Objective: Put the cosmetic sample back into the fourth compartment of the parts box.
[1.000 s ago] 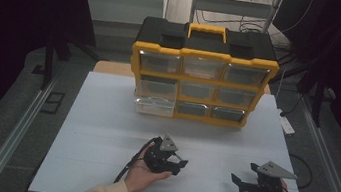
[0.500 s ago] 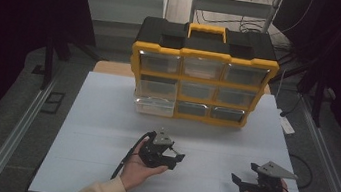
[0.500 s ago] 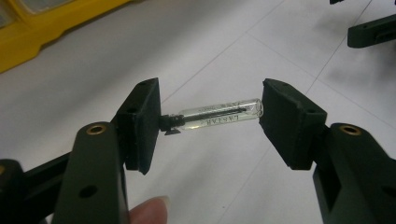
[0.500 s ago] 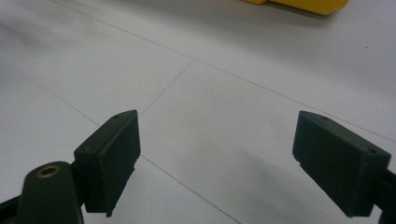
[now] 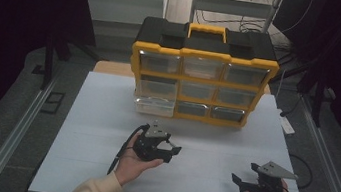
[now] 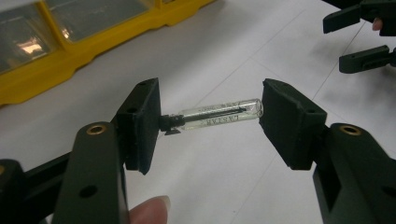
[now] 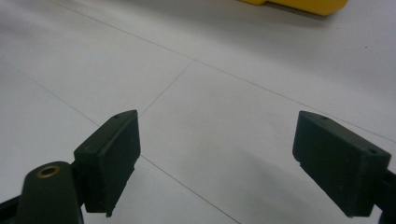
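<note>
We held the left gripper (image 6: pixel 210 114) above the white table (image 5: pixel 95 115), in front of the yellow drawer organizer (image 5: pixel 203 73), with a small clear tube (image 6: pixel 219 114) clamped lengthwise between its two black jaws. The tube's black cap pressed against one pad and its rounded glass end met the other, so the jaws stood only as far apart as the tube is long. Printed lettering ran along the glass, and a thin dark piece lay inside it. The tube hung clear of the tabletop, level between the pads. In the high view, our left hand (image 5: pixel 131 163) cradled that gripper near the middle of the table. Well apart to the right, we kept the right gripper (image 7: pixel 215 154) low over the bare tabletop, its jaws spread wide with nothing between them.
</note>
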The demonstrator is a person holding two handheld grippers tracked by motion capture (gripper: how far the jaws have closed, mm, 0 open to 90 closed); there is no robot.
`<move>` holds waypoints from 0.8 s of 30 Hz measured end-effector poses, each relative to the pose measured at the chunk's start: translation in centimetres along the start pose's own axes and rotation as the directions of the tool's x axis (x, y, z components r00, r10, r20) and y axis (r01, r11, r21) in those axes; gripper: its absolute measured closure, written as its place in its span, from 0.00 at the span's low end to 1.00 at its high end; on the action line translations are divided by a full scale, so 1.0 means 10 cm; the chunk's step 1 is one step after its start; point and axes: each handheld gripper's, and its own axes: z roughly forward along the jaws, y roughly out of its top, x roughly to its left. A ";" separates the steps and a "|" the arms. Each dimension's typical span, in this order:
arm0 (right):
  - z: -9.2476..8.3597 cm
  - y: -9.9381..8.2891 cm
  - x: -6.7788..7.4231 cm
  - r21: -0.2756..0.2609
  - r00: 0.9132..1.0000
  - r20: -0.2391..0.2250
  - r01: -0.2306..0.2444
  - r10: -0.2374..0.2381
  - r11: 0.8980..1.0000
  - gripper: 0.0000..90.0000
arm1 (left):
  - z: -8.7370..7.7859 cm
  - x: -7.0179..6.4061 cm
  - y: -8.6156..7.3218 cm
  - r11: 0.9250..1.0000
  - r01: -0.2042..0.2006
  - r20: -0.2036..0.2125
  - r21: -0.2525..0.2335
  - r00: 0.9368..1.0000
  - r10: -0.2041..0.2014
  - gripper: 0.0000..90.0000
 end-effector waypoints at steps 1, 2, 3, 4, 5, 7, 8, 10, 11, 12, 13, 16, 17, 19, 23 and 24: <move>0.00 0.00 0.00 0.000 1.000 0.000 0.000 0.000 1.000 0.18 | -0.02 0.01 0.01 1.000 0.000 0.000 -0.006 1.000 0.000 0.44; 0.00 0.00 0.00 -0.001 1.000 0.001 0.000 0.000 1.000 0.18 | -0.04 0.01 0.02 1.000 -0.004 0.000 -0.010 1.000 0.004 0.44; 0.00 0.00 0.00 -0.001 1.000 0.001 0.001 -0.001 1.000 0.18 | -0.06 0.01 0.03 1.000 -0.008 -0.004 -0.017 1.000 0.008 0.44; 0.00 0.00 0.00 -0.001 1.000 0.001 0.001 -0.001 1.000 0.18 | -0.08 0.02 0.04 1.000 -0.011 -0.006 -0.022 1.000 0.011 0.44; 0.00 0.00 0.00 -0.001 1.000 0.000 0.001 -0.001 1.000 0.18 | -0.09 0.02 0.05 1.000 -0.011 -0.007 -0.025 1.000 0.011 0.44; 0.00 0.00 0.00 -0.001 1.000 -0.002 0.002 -0.002 1.000 0.18 | -0.11 0.03 0.06 0.999 -0.009 -0.005 -0.034 1.000 0.009 0.44; 0.00 0.00 0.00 -0.002 1.000 -0.002 0.002 -0.002 1.000 0.18 | -0.12 0.04 0.06 0.999 -0.007 -0.003 -0.036 1.000 0.007 0.44; 0.00 0.00 0.00 -0.001 1.000 0.000 0.002 -0.002 1.000 0.18 | -0.13 0.06 0.07 0.999 -0.005 -0.002 -0.039 1.000 0.005 0.44; 0.00 0.00 0.00 -0.001 1.000 0.000 0.002 -0.002 1.000 0.18 | -0.14 0.06 0.07 0.999 -0.006 -0.001 -0.039 1.000 0.006 0.44; 0.00 0.00 0.00 -0.001 1.000 0.000 0.003 -0.003 1.000 0.18 | -0.14 0.07 0.07 0.999 -0.006 -0.001 -0.038 1.000 0.006 0.44; 0.00 0.00 0.00 -0.001 1.000 -0.001 0.002 -0.002 1.000 0.18 | -0.15 0.07 0.08 0.999 -0.007 -0.003 -0.039 1.000 0.007 0.44; 0.00 0.00 0.00 -0.002 1.000 -0.002 0.004 -0.004 1.000 0.18 | -0.17 0.08 0.09 0.999 -0.007 -0.003 -0.043 1.000 0.007 0.44; 0.00 0.00 0.00 -0.001 1.000 -0.002 0.004 -0.004 1.000 0.18 | -0.17 0.08 0.09 0.999 -0.009 -0.003 -0.044 1.000 0.009 0.44; 0.00 0.00 0.00 0.000 1.000 -0.002 0.004 -0.004 1.000 0.18 | -0.19 0.09 0.10 0.999 -0.009 -0.003 -0.047 1.000 0.008 0.44; -0.01 0.00 -0.01 -0.002 1.000 -0.002 0.002 -0.002 1.000 0.18 | -0.22 0.12 0.12 0.998 -0.007 -0.002 -0.058 1.000 0.007 0.44; -0.01 0.00 0.00 -0.002 1.000 -0.001 0.001 -0.001 1.000 0.18 | -0.24 0.12 0.13 0.998 -0.007 -0.002 -0.063 1.000 0.007 0.44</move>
